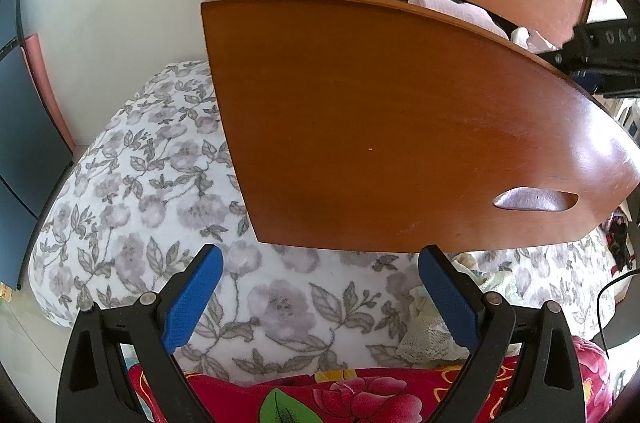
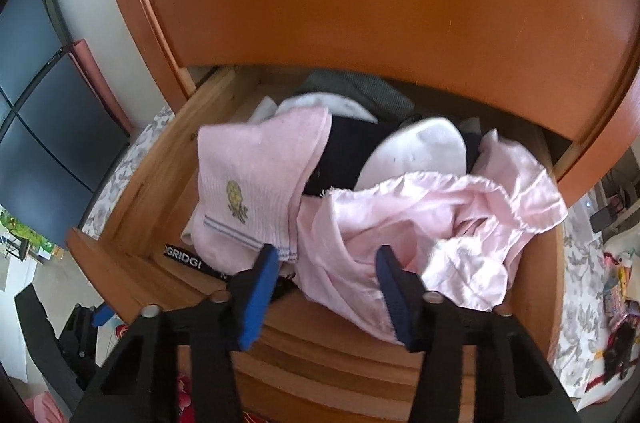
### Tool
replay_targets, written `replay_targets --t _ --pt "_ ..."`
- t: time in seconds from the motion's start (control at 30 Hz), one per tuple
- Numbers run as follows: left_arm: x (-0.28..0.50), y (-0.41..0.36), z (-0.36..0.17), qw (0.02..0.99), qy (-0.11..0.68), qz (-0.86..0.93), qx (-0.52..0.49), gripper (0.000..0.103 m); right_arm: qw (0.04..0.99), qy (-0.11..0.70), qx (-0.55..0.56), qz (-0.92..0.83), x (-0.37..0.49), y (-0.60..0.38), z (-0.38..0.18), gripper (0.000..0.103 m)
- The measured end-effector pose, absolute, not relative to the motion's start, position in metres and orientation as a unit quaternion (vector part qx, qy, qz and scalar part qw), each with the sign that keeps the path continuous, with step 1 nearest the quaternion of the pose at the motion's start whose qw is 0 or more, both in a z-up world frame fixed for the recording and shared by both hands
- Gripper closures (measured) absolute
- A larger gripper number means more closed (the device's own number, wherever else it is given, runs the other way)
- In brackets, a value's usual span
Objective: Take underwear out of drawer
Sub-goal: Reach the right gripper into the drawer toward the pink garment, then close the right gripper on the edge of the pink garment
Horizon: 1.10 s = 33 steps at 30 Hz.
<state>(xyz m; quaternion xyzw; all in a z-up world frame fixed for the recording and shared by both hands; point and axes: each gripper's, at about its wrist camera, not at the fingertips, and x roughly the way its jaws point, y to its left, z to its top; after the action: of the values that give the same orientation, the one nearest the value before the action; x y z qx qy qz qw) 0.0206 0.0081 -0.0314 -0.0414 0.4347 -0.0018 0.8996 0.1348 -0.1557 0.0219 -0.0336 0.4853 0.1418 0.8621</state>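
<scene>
Pale pink crumpled cotton underwear lies at the near right of the open wooden drawer, partly between the right gripper fingers, which are half-closed and seemingly not yet clamped; grasping is in hand, next close and lift; left gripper fingers wide apart, empty.

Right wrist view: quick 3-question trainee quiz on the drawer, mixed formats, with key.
1. True or false: the drawer is pulled open.
2. What lies between the right gripper fingers? A) pink underwear B) the pink sock C) nothing
3. Fill in: the left gripper is ____ and holds nothing.

Key:
1. True. The clothes inside show below the closed upper drawer.
2. A. The crumpled pink fabric sits between the fingers; a firm pinch cannot be told.
3. Open. It hangs in front of the drawer front, above the floral bedding.
</scene>
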Motion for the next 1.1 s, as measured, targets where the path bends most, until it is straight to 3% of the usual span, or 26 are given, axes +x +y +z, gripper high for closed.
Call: replay_targets --t 0.23,0.33,1.1 --pt "0.021 0.008 -0.033 0.898 0.437 -0.002 -0.042 0.005 0.868 0.478 -0.006 0.133 0.133 -0.161 0.017 0.086" --pt "0.022 0.007 -0.033 0.897 0.44 -0.003 -0.042 0.005 0.868 0.476 -0.003 0.146 0.13 -0.161 0.019 0.09" --pt "0.023 0.008 -0.034 0.896 0.442 -0.003 -0.041 0.005 0.87 0.436 0.108 0.202 0.11 -0.207 0.049 0.095"
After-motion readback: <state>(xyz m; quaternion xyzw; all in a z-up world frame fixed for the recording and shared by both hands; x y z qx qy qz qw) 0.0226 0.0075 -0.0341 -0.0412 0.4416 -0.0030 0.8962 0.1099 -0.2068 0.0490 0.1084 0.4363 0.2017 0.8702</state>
